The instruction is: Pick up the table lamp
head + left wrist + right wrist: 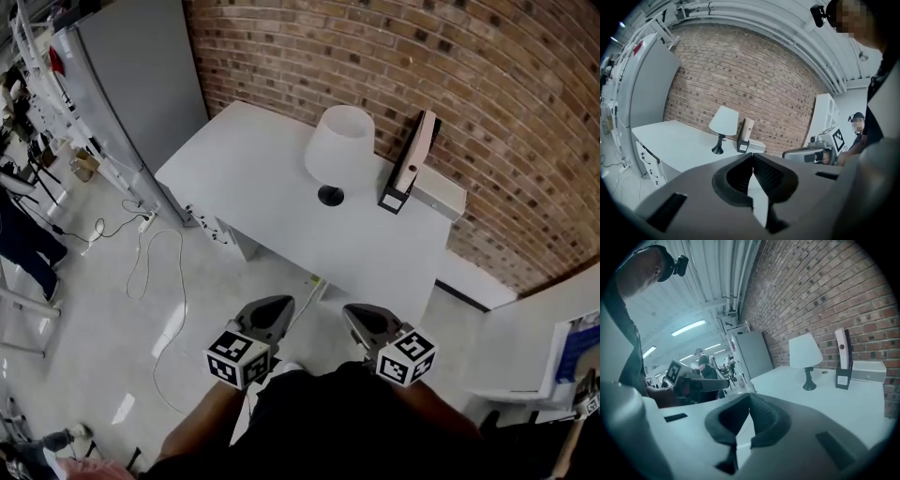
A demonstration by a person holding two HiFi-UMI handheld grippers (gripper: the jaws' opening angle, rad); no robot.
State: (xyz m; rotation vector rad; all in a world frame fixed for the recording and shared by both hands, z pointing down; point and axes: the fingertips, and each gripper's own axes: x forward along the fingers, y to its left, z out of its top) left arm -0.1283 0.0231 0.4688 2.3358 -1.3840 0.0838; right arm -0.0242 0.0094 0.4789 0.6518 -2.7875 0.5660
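Table lamp (342, 150): is standing upright toward the back of the white surface (244, 178), close to the brick wall (375, 56).
Lamp's look: is showing a plain white cone-shaped shade, narrower at the top, sitting over a thin dark stem and a small round black base.
Neighbours: a dark file holder (394, 199) with a pale folder in it is standing just beside the lamp, on its right in the head view; a flat white box (441, 192) is lying next to it at the wall.
Left hand-held gripper (284, 302): is hovering off the near edge of the surface, well apart from the lamp, jaws pressed together with nothing between them.
Right hand-held gripper (350, 310): is hovering beside the left one, also short of the surface, jaws likewise together and empty.
Grey cabinet (131, 84): is standing left of the surface.
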